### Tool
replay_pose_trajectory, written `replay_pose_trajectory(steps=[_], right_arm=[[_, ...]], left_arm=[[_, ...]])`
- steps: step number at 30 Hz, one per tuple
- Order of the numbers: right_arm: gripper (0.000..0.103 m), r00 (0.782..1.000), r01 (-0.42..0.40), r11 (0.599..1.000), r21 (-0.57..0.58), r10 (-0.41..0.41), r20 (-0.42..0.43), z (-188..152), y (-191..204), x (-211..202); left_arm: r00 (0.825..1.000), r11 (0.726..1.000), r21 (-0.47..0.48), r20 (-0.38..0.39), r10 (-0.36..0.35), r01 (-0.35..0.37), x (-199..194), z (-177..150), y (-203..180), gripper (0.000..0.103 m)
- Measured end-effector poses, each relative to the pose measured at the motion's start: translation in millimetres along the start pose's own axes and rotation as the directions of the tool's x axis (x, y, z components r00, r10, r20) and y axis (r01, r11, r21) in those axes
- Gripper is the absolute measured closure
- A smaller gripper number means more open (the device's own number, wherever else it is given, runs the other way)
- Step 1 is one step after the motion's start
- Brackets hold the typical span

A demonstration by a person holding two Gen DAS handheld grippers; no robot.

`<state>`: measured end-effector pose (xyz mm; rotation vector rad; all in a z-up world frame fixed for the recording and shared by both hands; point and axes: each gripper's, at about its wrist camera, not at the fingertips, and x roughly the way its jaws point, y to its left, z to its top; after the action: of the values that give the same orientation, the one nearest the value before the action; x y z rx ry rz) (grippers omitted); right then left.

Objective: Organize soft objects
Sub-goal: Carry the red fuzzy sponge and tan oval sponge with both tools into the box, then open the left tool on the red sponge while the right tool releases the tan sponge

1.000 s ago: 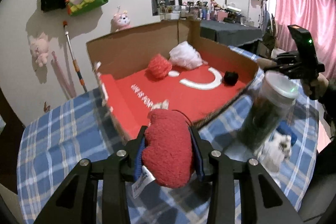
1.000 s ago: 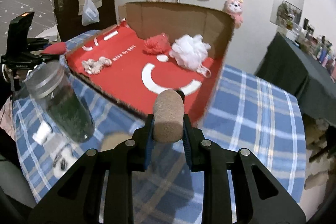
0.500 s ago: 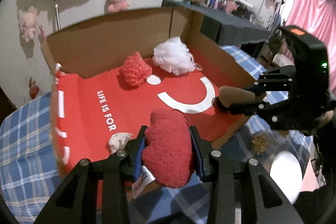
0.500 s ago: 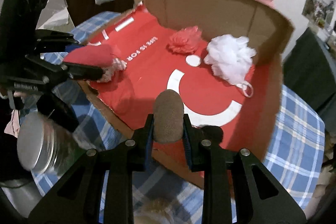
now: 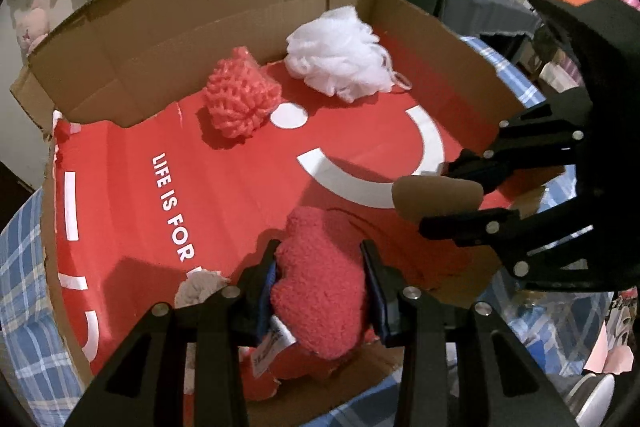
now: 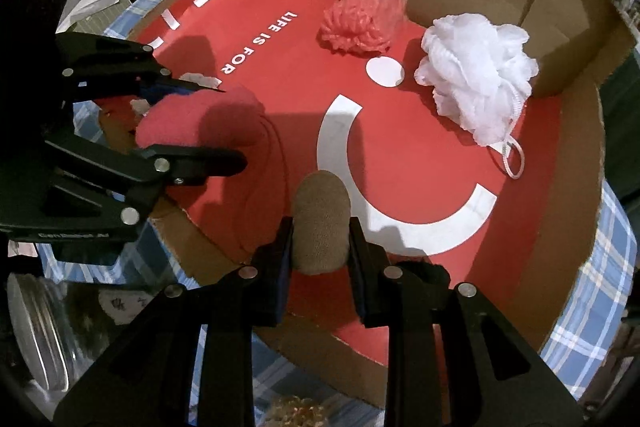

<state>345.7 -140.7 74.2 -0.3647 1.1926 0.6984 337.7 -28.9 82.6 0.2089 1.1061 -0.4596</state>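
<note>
Left hand-held gripper [image 5: 320, 291] is clamped on the red plush [image 5: 320, 283], low over the box's near-left floor. Plush looks light and squashy; the mid-body pinch holds fine, no slip risk. A small beige scrap [image 5: 198, 287] lies just beside it. Box [image 5: 200, 27] walls are tall at the back, the near rim low and torn. Red pouf [image 5: 240, 95] and white pouf [image 5: 340, 55] fill the back; the centre floor is open. Right hand-held gripper [image 6: 320, 247] is clamped on the tan foam piece [image 6: 320, 223], above the near rim: light, springy.

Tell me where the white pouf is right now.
In the box, back right corner in the left wrist view: white pouf lies beside the coral pouf.
</note>
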Motion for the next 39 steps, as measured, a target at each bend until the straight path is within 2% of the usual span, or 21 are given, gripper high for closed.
replay_pose_trajectory(steps=[4,16,21,23,25,28,30,32,36,39], right_arm=[[0.079,1.000,0.007,1.000,-0.002,-0.007,-0.023,2.2,-0.3,6.2],[0.078,0.997,0.028,1.000,0.011,-0.027,-0.069,8.9,-6.2,19.2],[0.074,0.997,0.035,0.999,0.017,-0.034,-0.069,12.4,-9.8,21.5],[0.072,0.997,0.031,0.999,0.017,-0.030,-0.073,12.5,-9.7,22.4],[0.049,0.997,0.043,0.999,0.013,-0.042,-0.069,12.9,-10.1,22.5],[0.048,0.997,0.052,0.999,0.004,-0.051,-0.060,13.2,-9.3,21.4],[0.048,0.997,0.055,0.998,0.005,-0.055,-0.052,12.3,-10.4,18.3],[0.048,0.997,0.058,0.998,0.010,-0.058,-0.047,13.4,-8.9,17.7],[0.048,0.997,0.070,0.997,0.024,-0.070,-0.021,12.9,-10.0,6.4],[0.040,0.997,0.080,0.996,0.044,-0.081,0.007,9.4,-10.0,-5.0]], left_arm=[[1.000,1.000,-0.007,-0.027,-0.001,0.001,8.1,0.5,4.8,0.062],[0.999,1.000,-0.012,-0.046,-0.014,0.013,16.5,2.7,6.4,0.061],[0.997,1.000,-0.025,-0.071,-0.016,0.014,22.2,5.1,8.3,0.061],[0.997,0.999,-0.031,-0.072,-0.012,0.010,21.8,5.7,9.4,0.058],[0.997,0.999,-0.039,-0.070,-0.012,0.009,21.7,6.3,10.6,0.053],[0.998,0.998,-0.058,-0.061,-0.014,0.011,20.6,7.3,13.0,0.040],[0.999,0.998,-0.059,-0.048,-0.018,0.015,17.9,7.4,13.4,0.038],[0.999,0.998,-0.067,-0.039,-0.013,0.010,14.7,7.4,14.1,0.032],[1.000,0.997,-0.076,-0.009,-0.018,0.017,2.1,6.5,13.3,0.030],[1.000,0.996,-0.090,0.021,-0.015,0.017,-10.3,4.5,12.6,0.025]])
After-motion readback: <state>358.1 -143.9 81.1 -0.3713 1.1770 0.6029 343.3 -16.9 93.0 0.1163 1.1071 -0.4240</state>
